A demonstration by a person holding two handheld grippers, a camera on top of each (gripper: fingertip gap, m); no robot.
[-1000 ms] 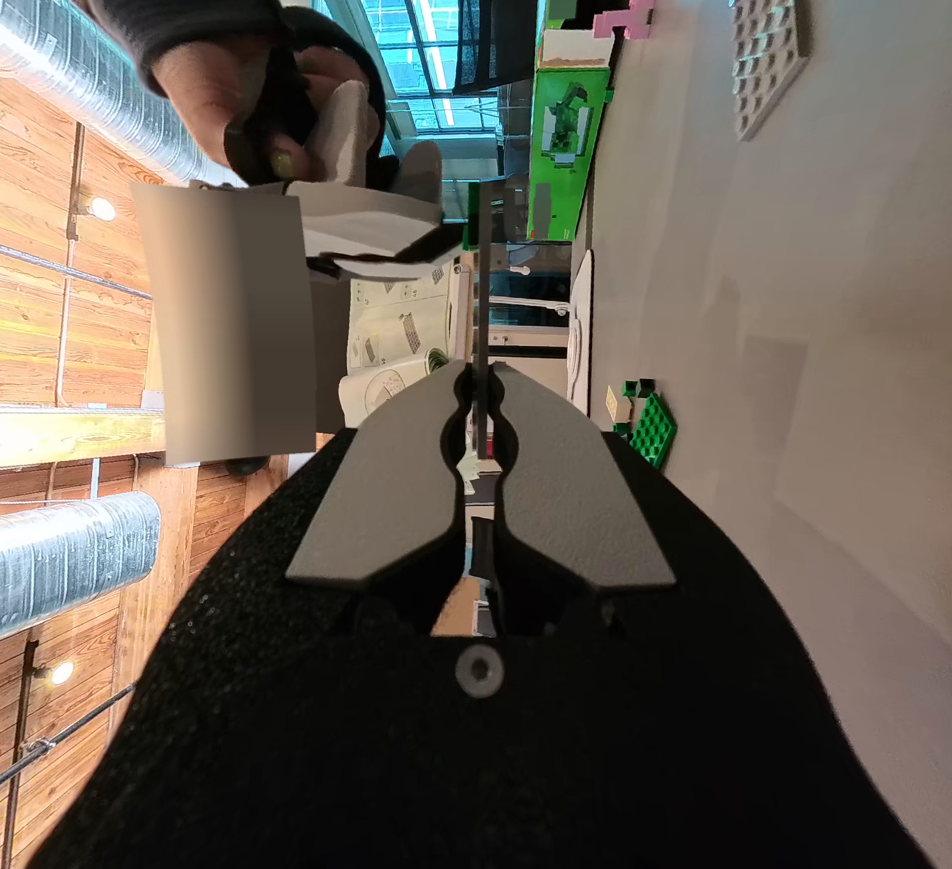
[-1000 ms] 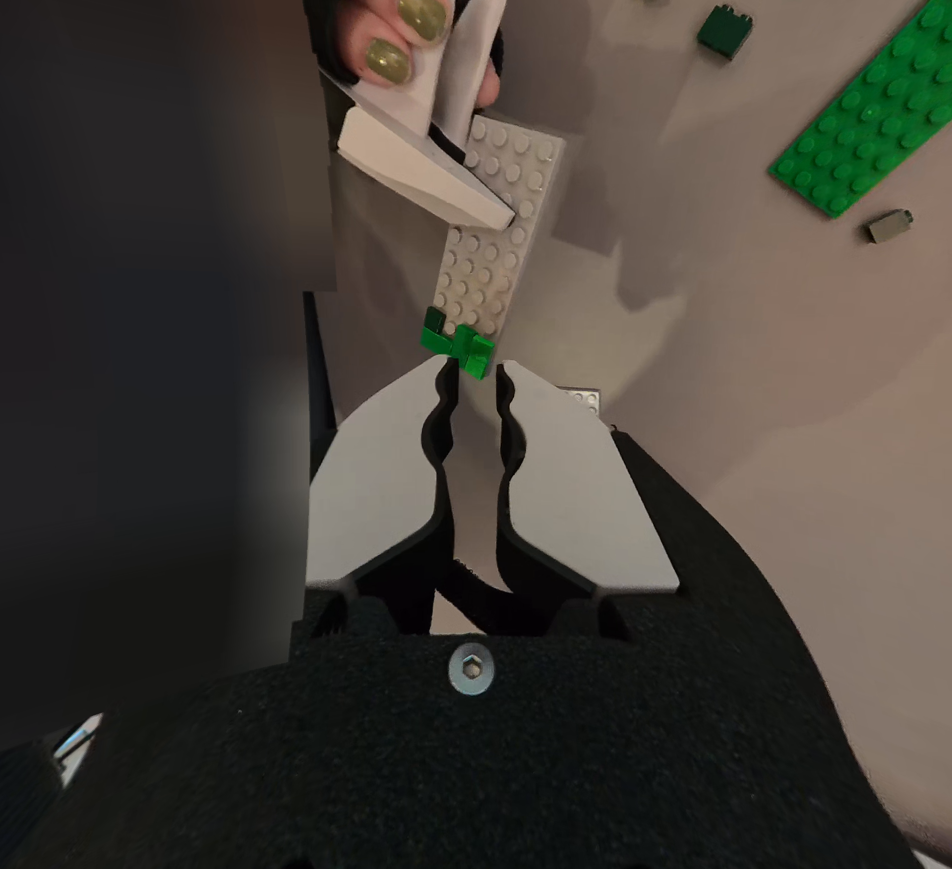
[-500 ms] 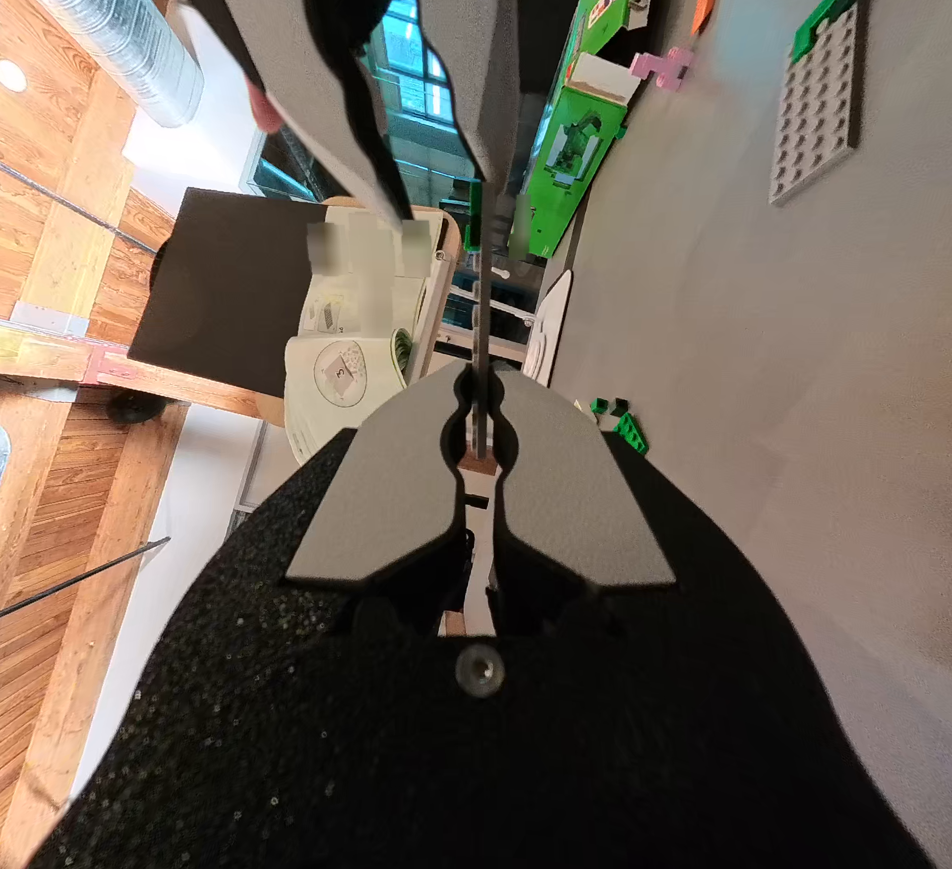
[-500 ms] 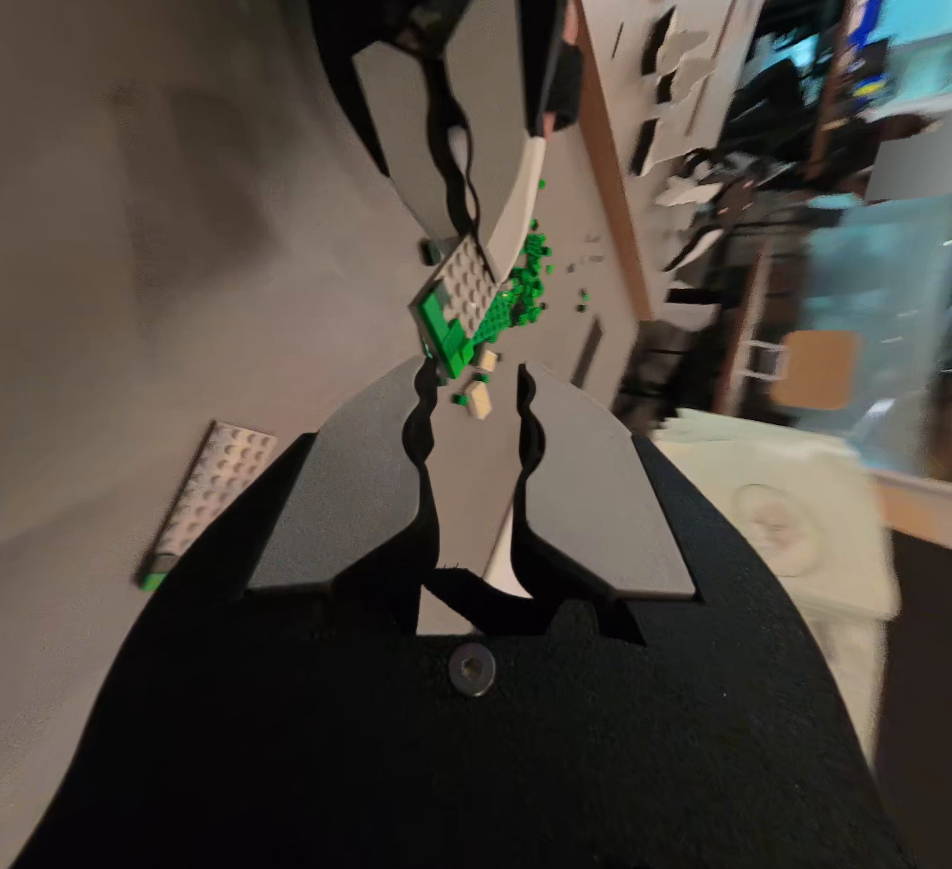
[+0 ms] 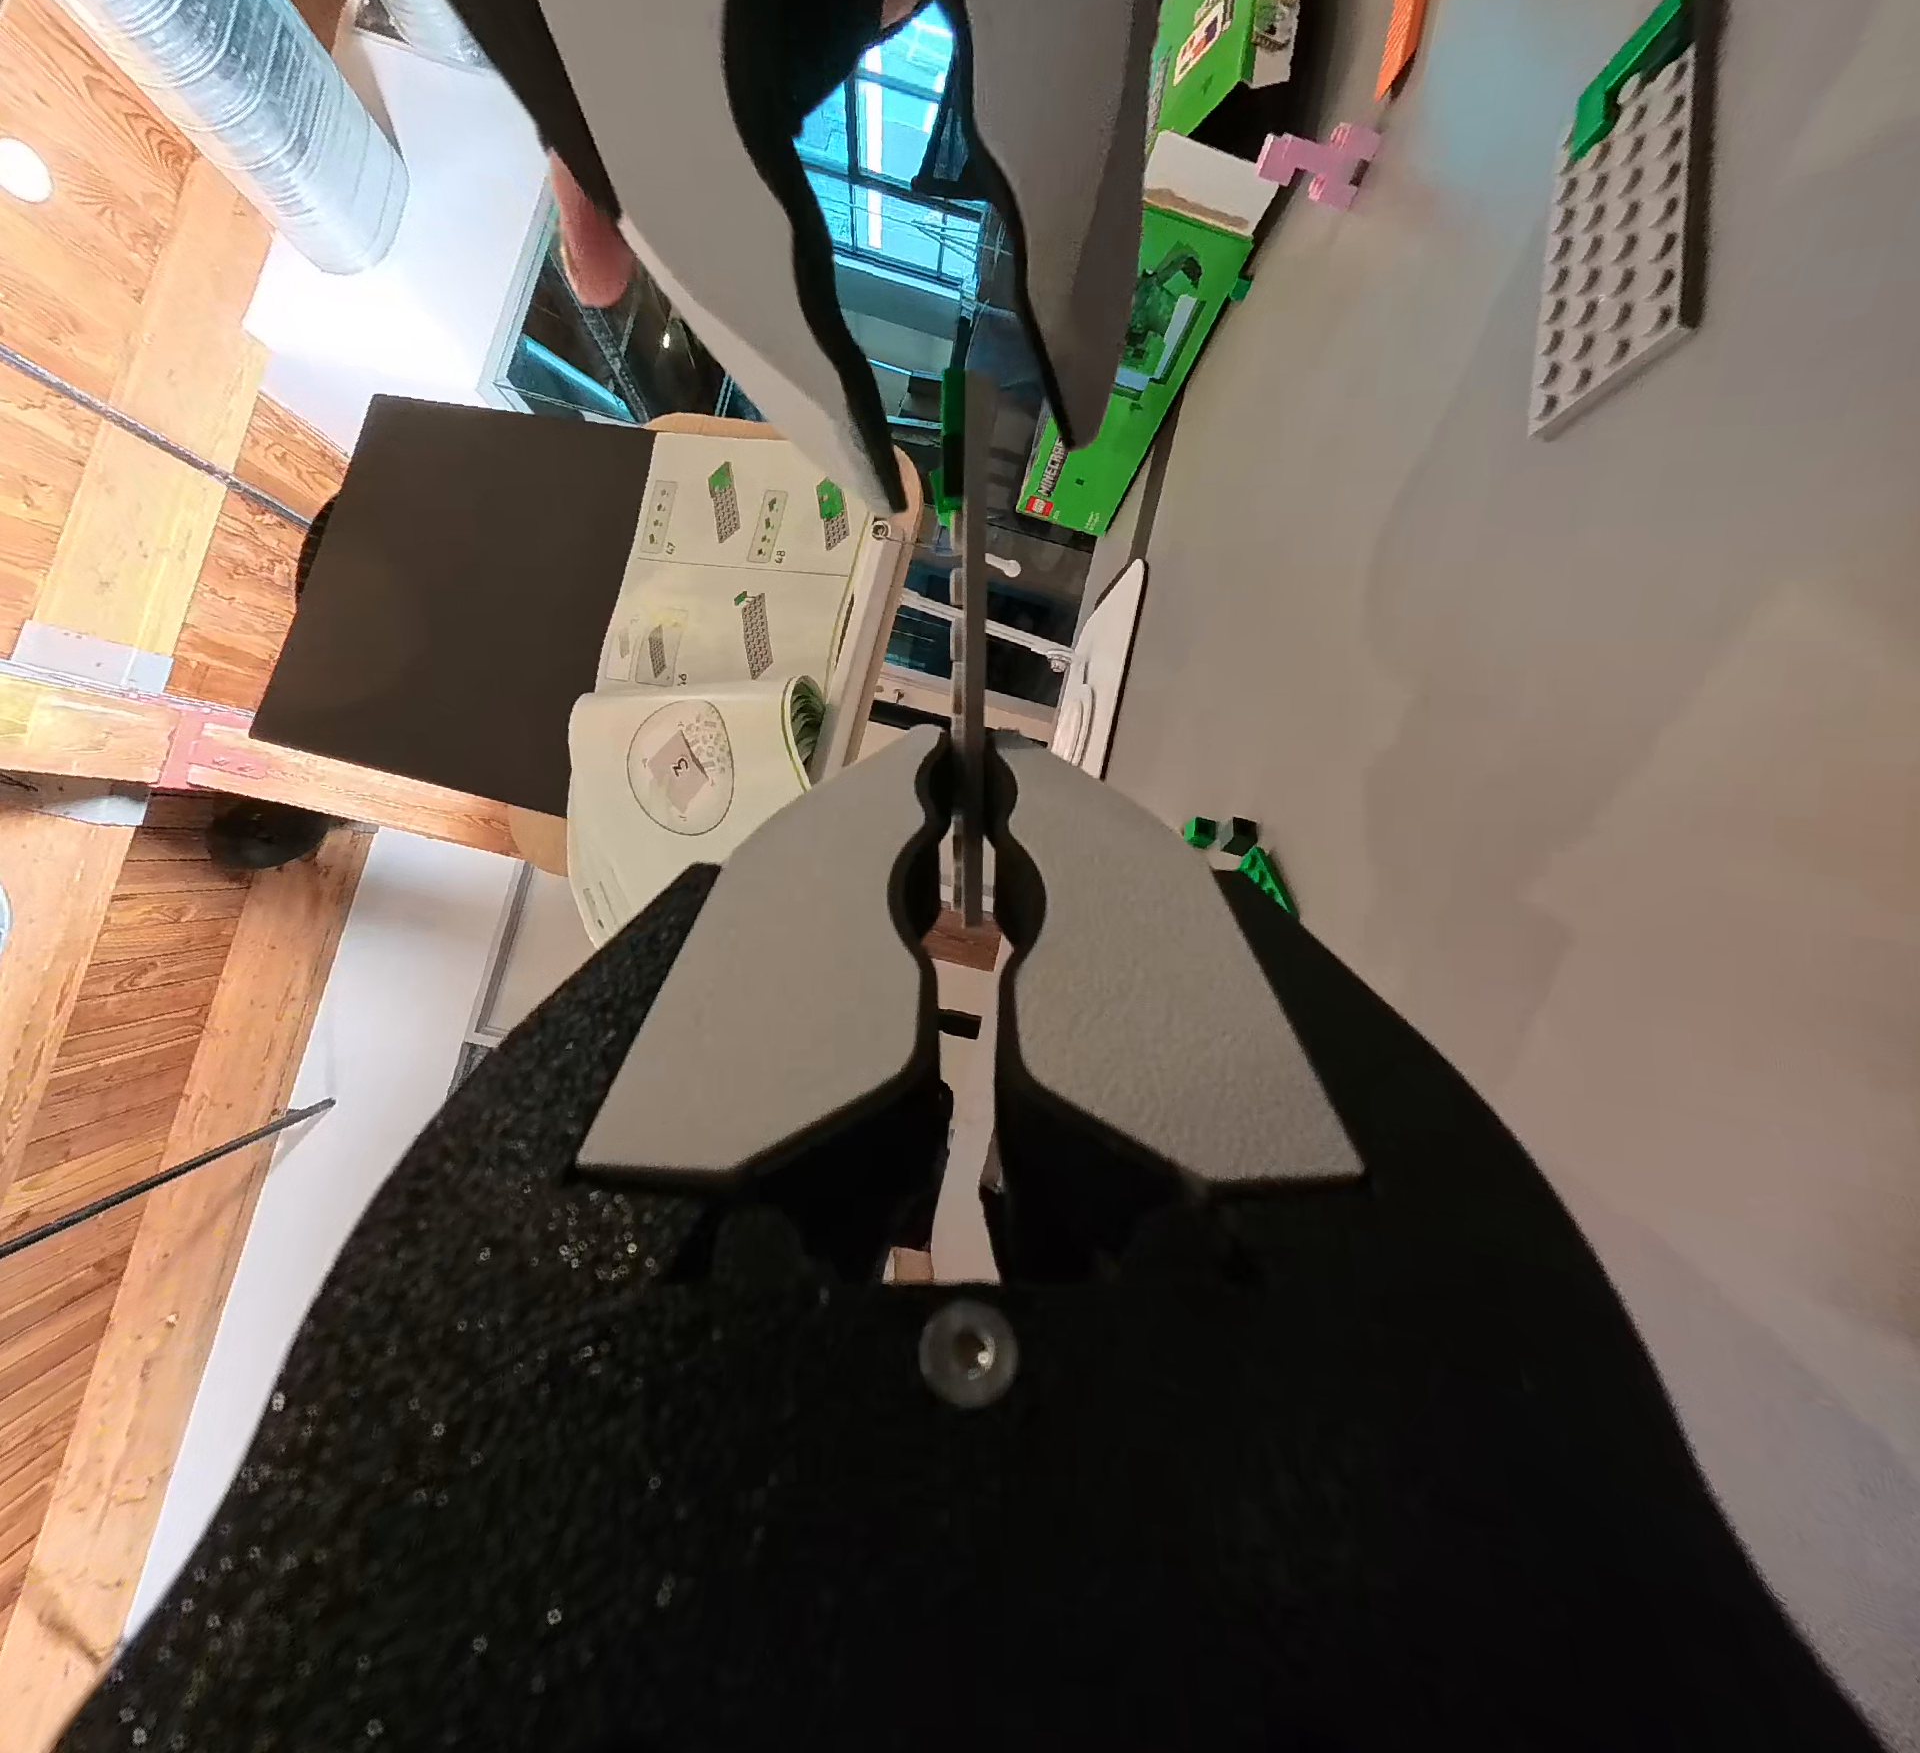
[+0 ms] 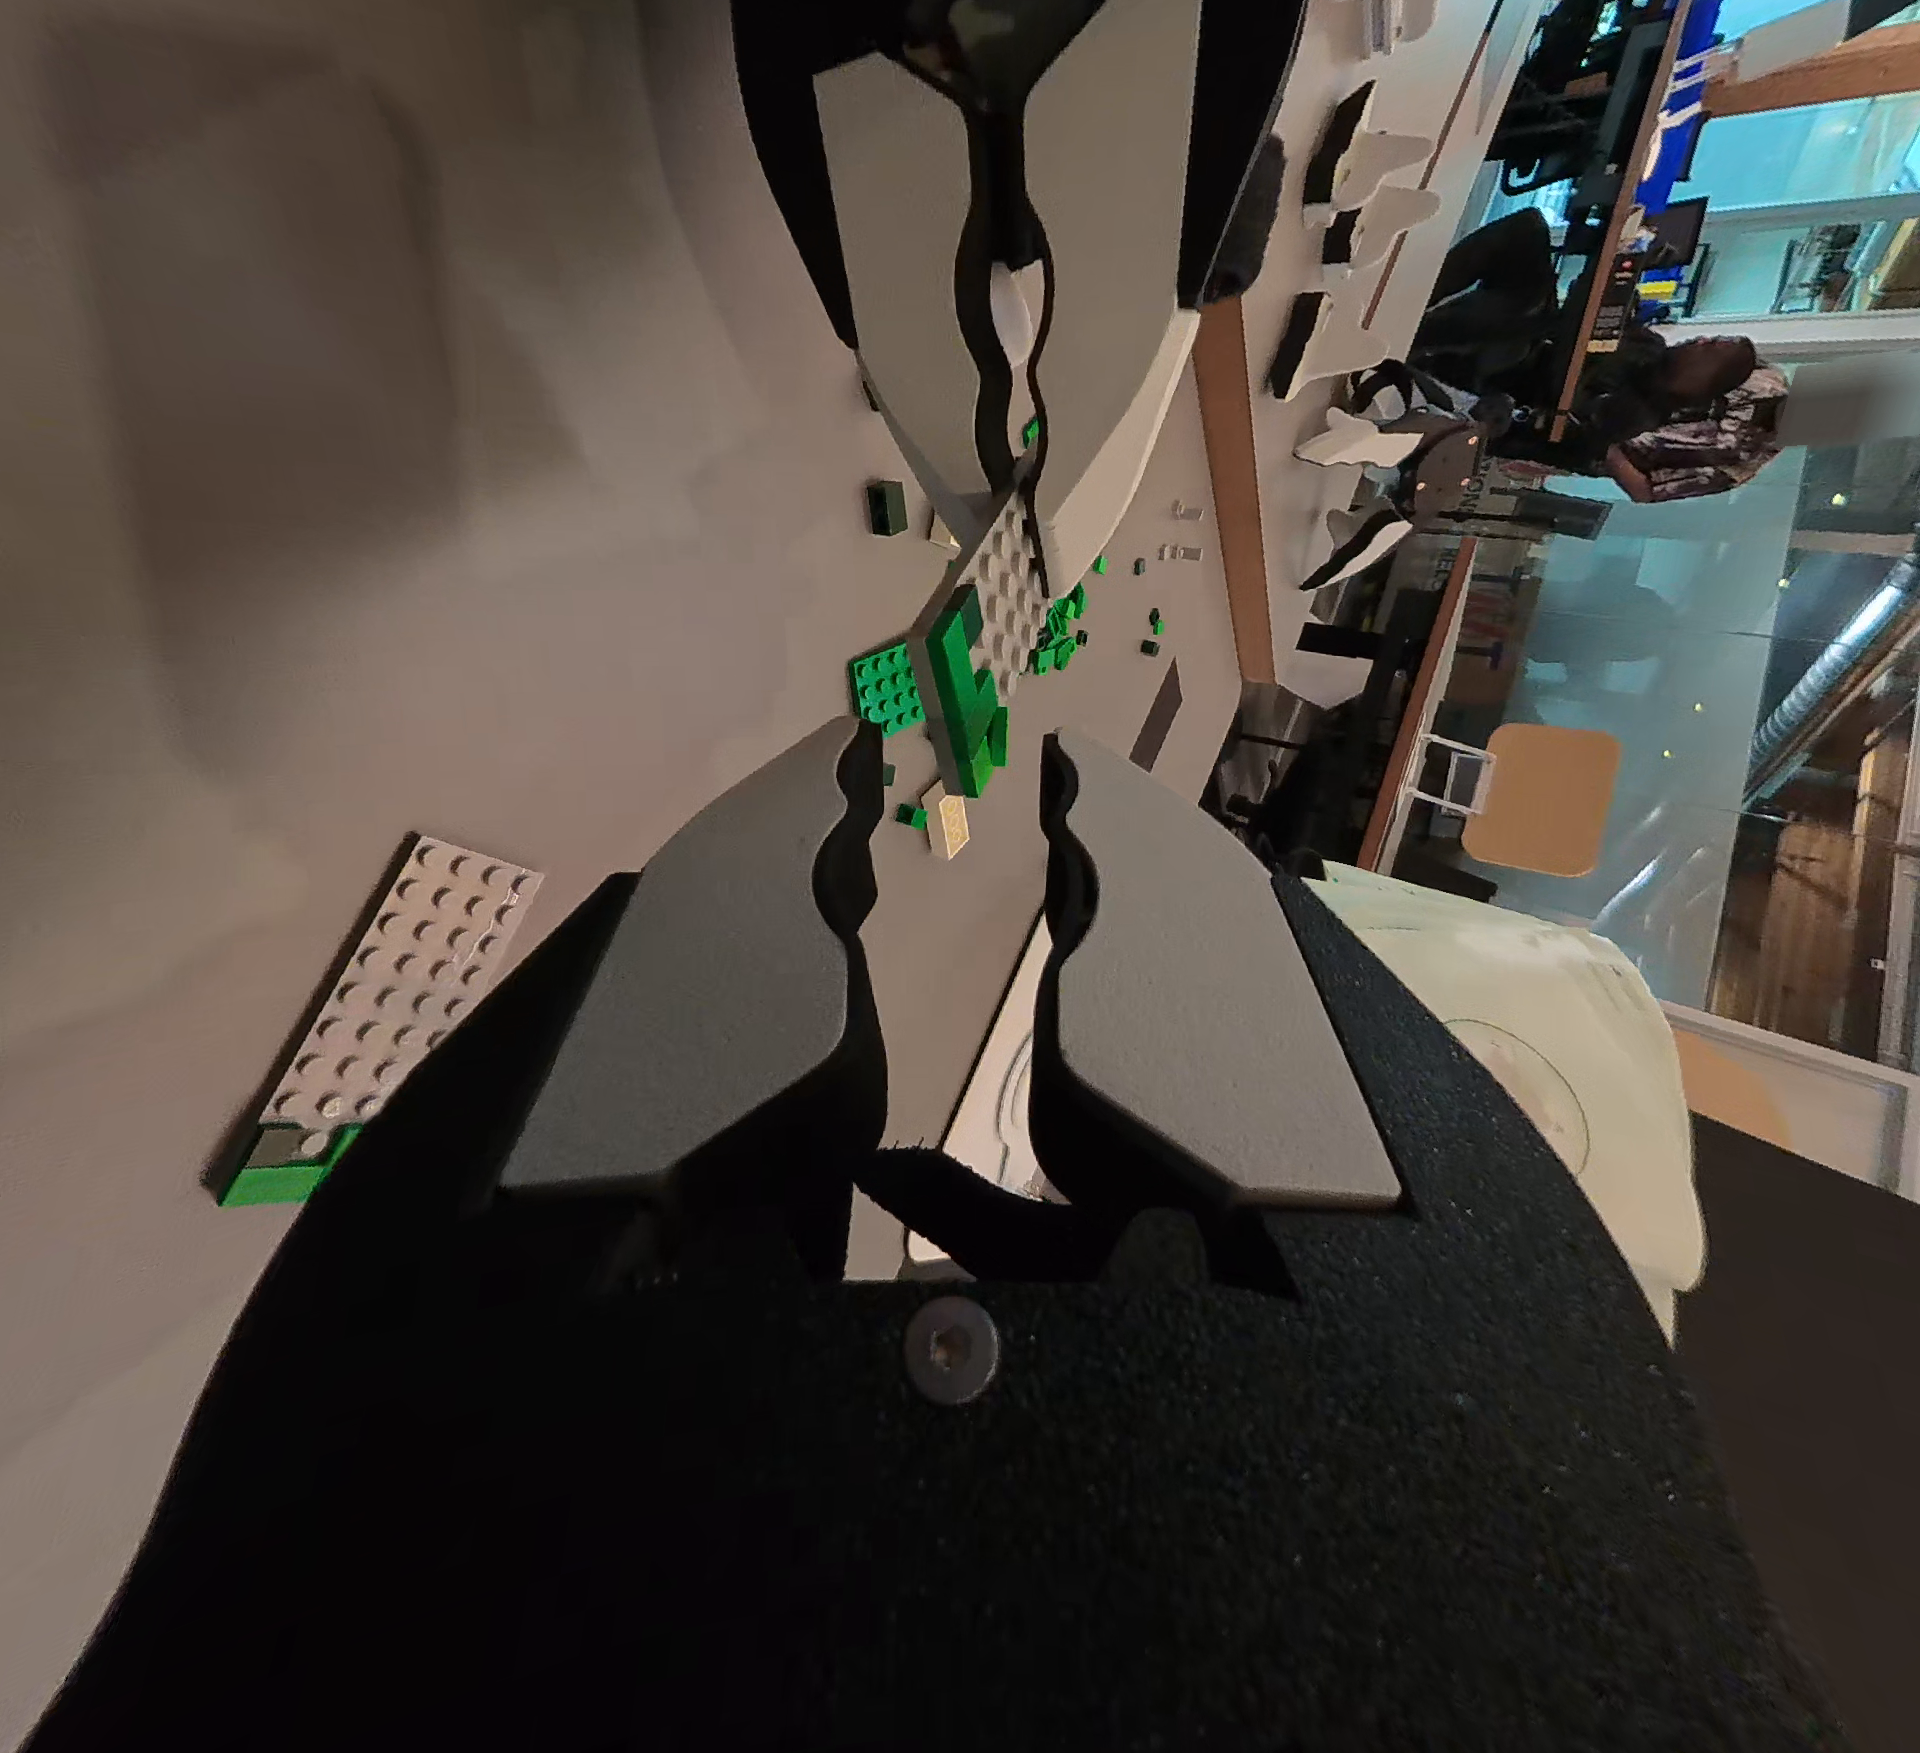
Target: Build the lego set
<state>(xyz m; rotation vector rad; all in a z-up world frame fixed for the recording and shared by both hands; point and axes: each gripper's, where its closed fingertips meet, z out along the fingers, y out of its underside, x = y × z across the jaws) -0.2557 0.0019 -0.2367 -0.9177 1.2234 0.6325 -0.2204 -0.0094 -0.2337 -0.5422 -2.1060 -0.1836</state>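
Observation:
My left gripper [image 5: 966, 747] is shut on one end of a thin grey plate [image 5: 971, 623], seen edge-on and held in the air. Green pieces [image 5: 948, 456] sit on its far end. My right gripper [image 6: 956, 742] is open and empty, facing the left one. The plate [image 6: 1003, 602] and its green pieces [image 6: 961, 695] hang just ahead of the right fingertips. In the left wrist view the right gripper [image 5: 977, 467] comes in from the top, its open jaws on either side of the plate's green end. The left gripper [image 6: 1023, 498] shows at the top of the right wrist view.
A second grey plate [image 5: 1621, 249] with a green piece lies on the grey table, also in the right wrist view [image 6: 405, 976]. Loose green bricks [image 6: 1060, 633], a green plate [image 6: 888, 690] and a tan brick [image 6: 954, 820] lie beyond. A green box [image 5: 1164, 353] and an open booklet [image 5: 727, 612] stand behind. The gap from one gripper's tips to the other's is roughly 4 cm.
My right gripper has swung up from looking down at the table and now faces the left gripper, jaws opened wider around the plate's green end. The left gripper keeps the plate.

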